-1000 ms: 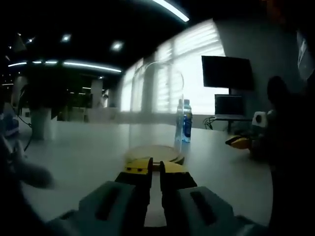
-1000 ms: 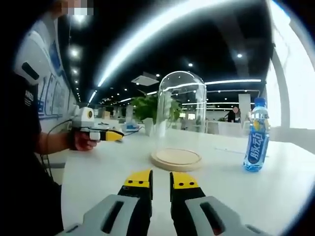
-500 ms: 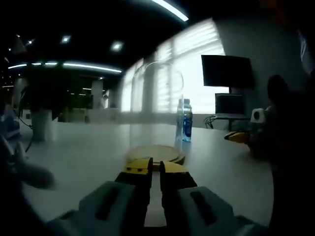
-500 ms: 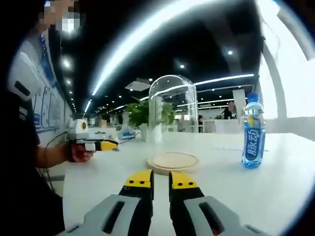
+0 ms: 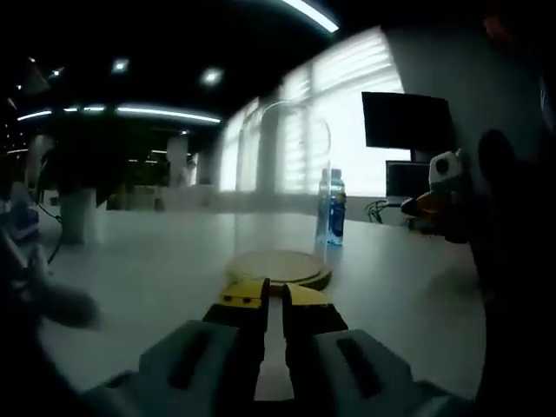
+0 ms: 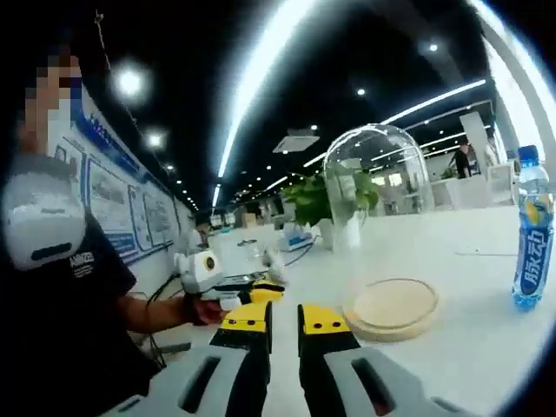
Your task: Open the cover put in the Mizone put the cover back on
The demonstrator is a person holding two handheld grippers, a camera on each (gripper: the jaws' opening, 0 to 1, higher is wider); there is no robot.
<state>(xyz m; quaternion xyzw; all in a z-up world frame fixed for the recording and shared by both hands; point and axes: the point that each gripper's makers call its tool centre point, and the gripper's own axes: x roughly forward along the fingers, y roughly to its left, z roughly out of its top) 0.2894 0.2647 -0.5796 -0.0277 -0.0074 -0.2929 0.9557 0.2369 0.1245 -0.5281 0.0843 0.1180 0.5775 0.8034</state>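
White tabletop (image 6: 460,347) is stretching under everything you are working over. Sitting on it is the clear glass cover (image 6: 380,187), upright on its round wooden base (image 6: 391,307), covering the base fully. The blue-labelled Mizone bottle (image 6: 532,239) is standing upright on the table, beside the base and apart from it, outside the cover. You are holding your left gripper (image 5: 274,295) low in front of the base with its 2 jaws nearly pressed together, pinching nothing. You are keeping your right gripper (image 6: 284,317) the same way, jaws close and empty, pointing past the base.
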